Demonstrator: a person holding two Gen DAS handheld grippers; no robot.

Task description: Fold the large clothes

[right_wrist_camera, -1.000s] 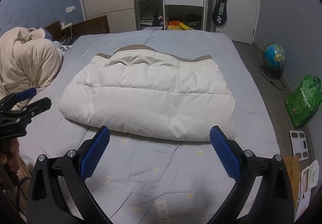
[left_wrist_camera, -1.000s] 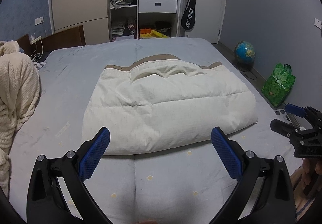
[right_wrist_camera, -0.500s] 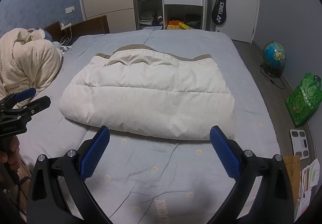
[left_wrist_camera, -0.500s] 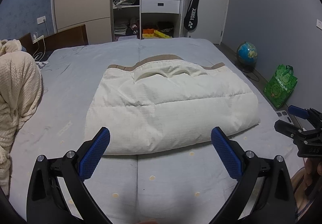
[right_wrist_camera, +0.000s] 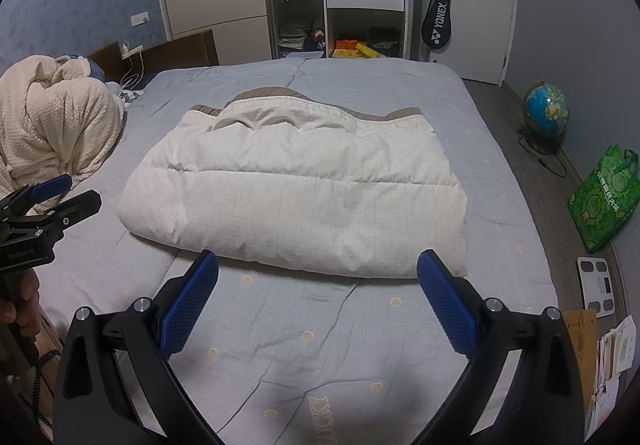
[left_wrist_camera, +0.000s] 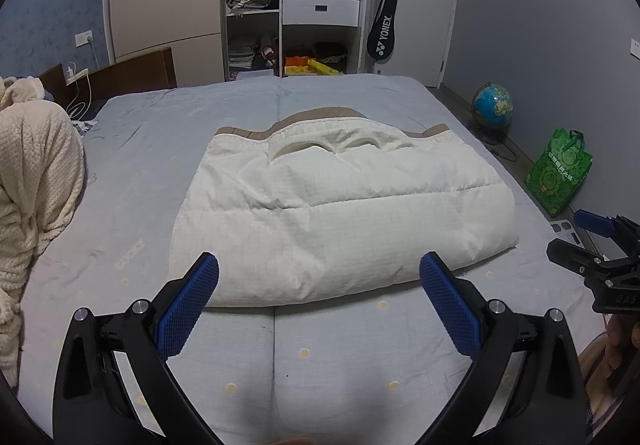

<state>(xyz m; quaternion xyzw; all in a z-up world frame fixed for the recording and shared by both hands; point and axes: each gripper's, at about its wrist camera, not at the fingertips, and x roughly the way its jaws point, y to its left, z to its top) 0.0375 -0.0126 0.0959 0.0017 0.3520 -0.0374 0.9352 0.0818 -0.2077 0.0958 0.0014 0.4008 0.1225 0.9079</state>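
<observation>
folded white padded garment (left_wrist_camera: pixel 340 213) lies mid-bed on the grey-blue sheet (left_wrist_camera: pixel 328 345), tan edge at its far side. left gripper (left_wrist_camera: pixel 318 275): jaws spread wide, released, nothing between them, held above the sheet just short of the garment's near edge. right gripper (right_wrist_camera: pixel 316 273): jaws likewise released, same stand-off.

left wrist view only: right gripper at the right margin, over the bed's edge. right wrist view only: left gripper at the left margin with a hand (right_wrist_camera: pixel 18 301) on its handle; bathroom scale (right_wrist_camera: pixel 598 287) on the floor; "lucky" print on the sheet. both views: cream knit blanket (right_wrist_camera: pixel 56 129) heaped at left, globe (left_wrist_camera: pixel 492 105), green bag (left_wrist_camera: pixel 560 173).
</observation>
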